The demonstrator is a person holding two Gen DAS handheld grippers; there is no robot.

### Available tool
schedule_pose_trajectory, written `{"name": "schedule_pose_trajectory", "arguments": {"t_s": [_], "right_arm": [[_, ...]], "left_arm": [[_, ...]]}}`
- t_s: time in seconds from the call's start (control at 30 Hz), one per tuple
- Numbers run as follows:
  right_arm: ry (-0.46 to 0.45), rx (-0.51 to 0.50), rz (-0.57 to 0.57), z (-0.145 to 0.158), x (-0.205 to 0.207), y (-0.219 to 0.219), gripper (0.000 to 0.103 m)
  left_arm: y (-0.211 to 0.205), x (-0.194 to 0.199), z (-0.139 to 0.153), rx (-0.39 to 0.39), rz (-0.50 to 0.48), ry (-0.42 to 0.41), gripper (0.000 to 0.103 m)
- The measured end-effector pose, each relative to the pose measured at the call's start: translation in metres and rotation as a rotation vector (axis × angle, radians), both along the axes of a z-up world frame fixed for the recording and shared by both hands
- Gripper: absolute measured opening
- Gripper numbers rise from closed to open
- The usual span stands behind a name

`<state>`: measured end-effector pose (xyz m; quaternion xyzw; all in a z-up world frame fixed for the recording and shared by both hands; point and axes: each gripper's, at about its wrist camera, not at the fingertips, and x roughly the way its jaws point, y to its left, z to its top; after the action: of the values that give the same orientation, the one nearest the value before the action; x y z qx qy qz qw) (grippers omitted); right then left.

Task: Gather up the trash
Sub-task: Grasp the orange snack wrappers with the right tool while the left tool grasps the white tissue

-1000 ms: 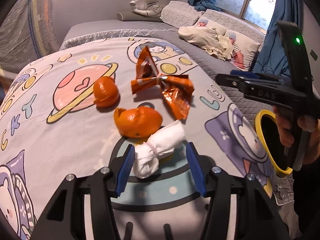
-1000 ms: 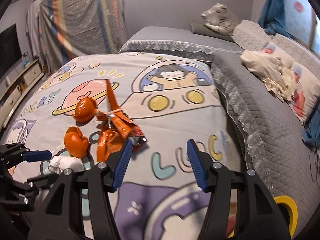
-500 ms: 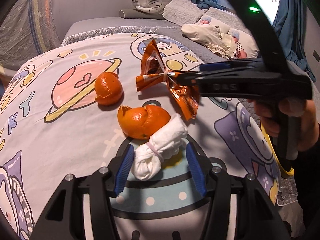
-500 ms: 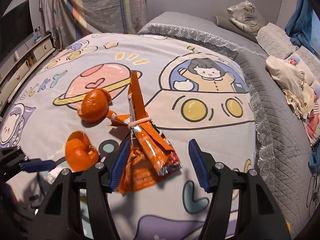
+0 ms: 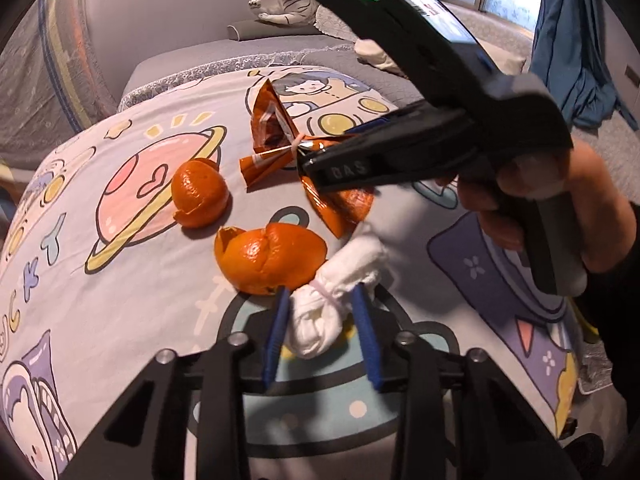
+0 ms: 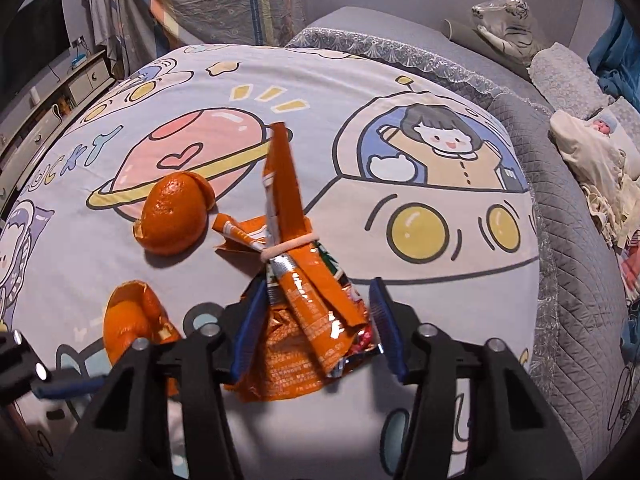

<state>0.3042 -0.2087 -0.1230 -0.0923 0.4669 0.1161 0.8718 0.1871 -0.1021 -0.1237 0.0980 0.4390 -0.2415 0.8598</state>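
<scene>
Tissue wad (image 5: pixel 334 308) between left claw (image 5: pixel 322 328) pads

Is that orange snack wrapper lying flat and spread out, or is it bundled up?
Bundled. A pale rubber band cinches the orange snack wrapper at its middle, so both crumpled ends fan out, one sticking upward.

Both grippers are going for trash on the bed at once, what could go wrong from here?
1. The left gripper, whose jaws have just been closing, holds the white tissue bundle only by its near end; it may slip free.
2. The orange peel touches that bundle and could be dragged along.
3. The right gripper, jaws also just closing, straddles the crumpled orange wrappers; its right pad looks clear, so the bundle may shift.
</scene>
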Motion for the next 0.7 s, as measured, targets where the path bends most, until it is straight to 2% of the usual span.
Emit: {"name": "schedule_pose_trajectory", "arguments": {"t_s": [0.1,0.23,0.7], "right_arm": [[-0.019,-0.004,0.003,0.0,0.0,0.001,0.035],[-0.056,0.018,-0.015,0.005,-0.001,-0.006,0.028],[-0.15,0.059,-0.114,0.037,-0.017,-0.046,0.027]], "left_arm": [[-0.009,-0.006,0.002,0.01,-0.023,-0.006,0.02],[-0.019,-0.015,0.005,0.024,-0.053,-0.028,0.017],[-0.024,-0.028,0.026,-0.014,-0.098,-0.039,0.016]]}}
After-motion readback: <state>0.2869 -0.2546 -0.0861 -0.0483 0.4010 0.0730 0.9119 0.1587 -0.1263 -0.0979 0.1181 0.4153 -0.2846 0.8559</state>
